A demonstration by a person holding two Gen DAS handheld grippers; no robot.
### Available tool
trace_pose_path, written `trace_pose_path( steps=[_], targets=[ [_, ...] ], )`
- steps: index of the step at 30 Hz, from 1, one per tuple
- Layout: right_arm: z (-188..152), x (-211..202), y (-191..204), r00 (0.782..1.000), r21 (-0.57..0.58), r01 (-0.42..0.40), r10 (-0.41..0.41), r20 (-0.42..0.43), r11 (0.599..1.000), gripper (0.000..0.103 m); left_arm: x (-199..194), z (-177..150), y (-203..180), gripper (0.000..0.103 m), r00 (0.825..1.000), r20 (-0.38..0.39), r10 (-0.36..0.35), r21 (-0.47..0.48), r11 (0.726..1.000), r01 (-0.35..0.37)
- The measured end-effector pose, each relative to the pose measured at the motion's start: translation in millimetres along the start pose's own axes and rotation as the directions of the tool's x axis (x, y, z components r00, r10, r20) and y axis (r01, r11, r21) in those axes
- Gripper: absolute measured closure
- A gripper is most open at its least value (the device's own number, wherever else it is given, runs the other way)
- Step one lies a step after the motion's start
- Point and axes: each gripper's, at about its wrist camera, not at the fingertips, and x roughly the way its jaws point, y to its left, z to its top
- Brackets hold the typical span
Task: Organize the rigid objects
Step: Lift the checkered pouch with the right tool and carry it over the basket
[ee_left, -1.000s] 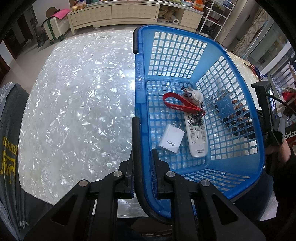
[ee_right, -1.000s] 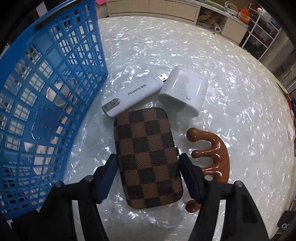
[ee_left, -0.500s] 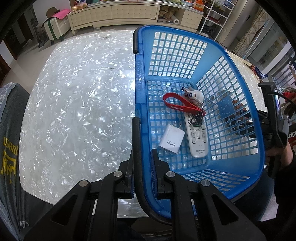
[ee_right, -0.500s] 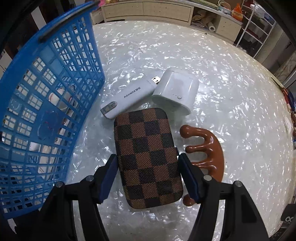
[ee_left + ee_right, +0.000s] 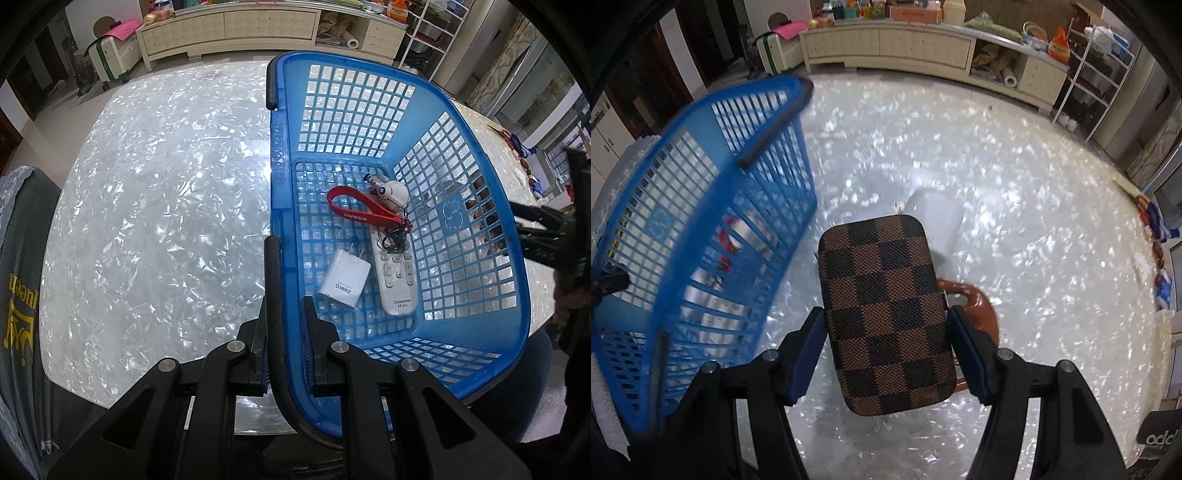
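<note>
- In the left wrist view we saw 1 pearly white table [image 5: 155, 229] filling the left side, with 1 blue basket [image 5: 517, 280] standing on it to the right.
- The left gripper [image 5: 283, 354] was clamped on the basket's near rim, 1 finger outside the wall and 1 inside.
- Inside the basket we counted 4 things: 1 white charger [image 5: 345, 282], 1 white remote [image 5: 395, 275], 1 red strap [image 5: 364, 213] and 1 small white figure [image 5: 389, 192].
- The charger lay flat just left of the remote, its 2 prongs pointing away from the camera.
- The remote's long axis ran from the near wall toward the far one; the strap crossed its far end.
- In the right wrist view the basket stood at the left, blurred.
- The right gripper [image 5: 886, 354] was closed on 1 brown checkered case [image 5: 886, 314], its 2 fingers pressing the long sides near the case's near end.
- The case was held above the table, right of the basket, its long axis pointing straight away from the camera along the fingers.
- Beyond its far end lay 1 blurred white box [image 5: 938, 218] on the table.
- 1 brown wooden piece [image 5: 979, 306] lay beneath the case's right edge, mostly hidden.
</note>
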Motion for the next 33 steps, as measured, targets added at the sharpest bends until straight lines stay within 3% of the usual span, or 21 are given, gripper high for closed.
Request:
trace_pose_path(
  steps=[10,18,25,33],
  targets=[
    [22.3,-52.4,1.9,0.996,-0.038,0.019,-0.015,0.089,0.999,0.039,-5.0,3.9,-1.1,0.089,1.0,0.018,0.013,0.003,1.0,-0.013],
    [36.4,-93.2,37.3,0.985,-0.114,0.007,0.013,0.171,0.994,0.039,-9.7,4.3,-3.2,0.089,0.999,0.026,0.02,0.009,1.0,-0.021],
    [46.7,-103.3,78.8,0.98,-0.201,-0.028,0.067,0.188,0.979,0.039,-9.9,3.3,-3.3,0.089,1.0,0.024,0.018,0.012,1.0,-0.018],
    [51.1,-82.5,115.7,0.981,-0.27,-0.083,0.126,0.146,0.959,0.039,-9.3,3.7,-2.1,0.089,1.0,0.02,0.012,0.014,1.0,-0.012]
  ],
)
